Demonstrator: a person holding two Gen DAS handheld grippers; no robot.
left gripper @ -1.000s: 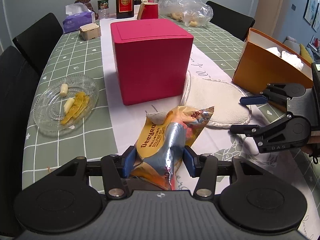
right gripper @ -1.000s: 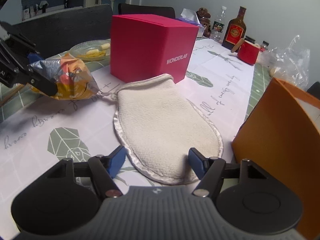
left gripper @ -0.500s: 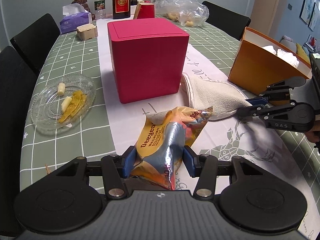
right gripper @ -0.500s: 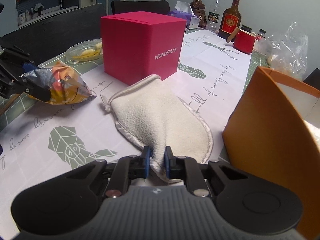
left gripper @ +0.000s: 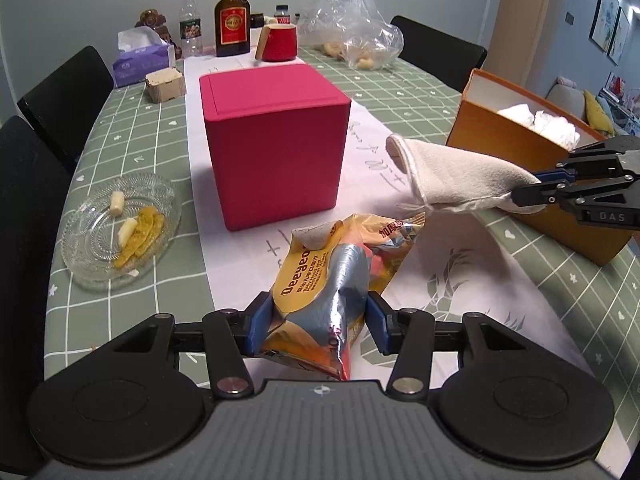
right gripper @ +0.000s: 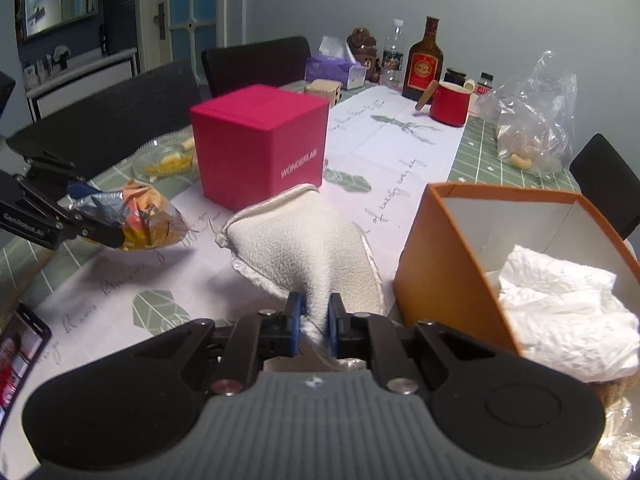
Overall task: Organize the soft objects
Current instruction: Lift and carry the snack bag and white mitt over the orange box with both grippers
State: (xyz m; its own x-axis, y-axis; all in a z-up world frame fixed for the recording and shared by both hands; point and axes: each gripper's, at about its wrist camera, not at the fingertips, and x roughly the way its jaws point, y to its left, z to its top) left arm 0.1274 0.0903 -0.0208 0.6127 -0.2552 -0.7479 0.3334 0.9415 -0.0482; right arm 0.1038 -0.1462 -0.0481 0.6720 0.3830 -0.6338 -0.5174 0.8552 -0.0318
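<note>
Cream terry mitt point(right gripper: 316, 240) lifted off the desk, pinched at one end, open cuff hanging free, crumpled orange-and-silver snack bag point(left gripper: 332, 276) held near the front edge

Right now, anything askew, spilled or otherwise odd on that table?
Nothing spilled. The orange box sits tilted, its open top leaning toward the right gripper, crumpled white paper inside. The snack bag in the left gripper is crumpled and squeezed. The glass plate holds food scraps.
</note>
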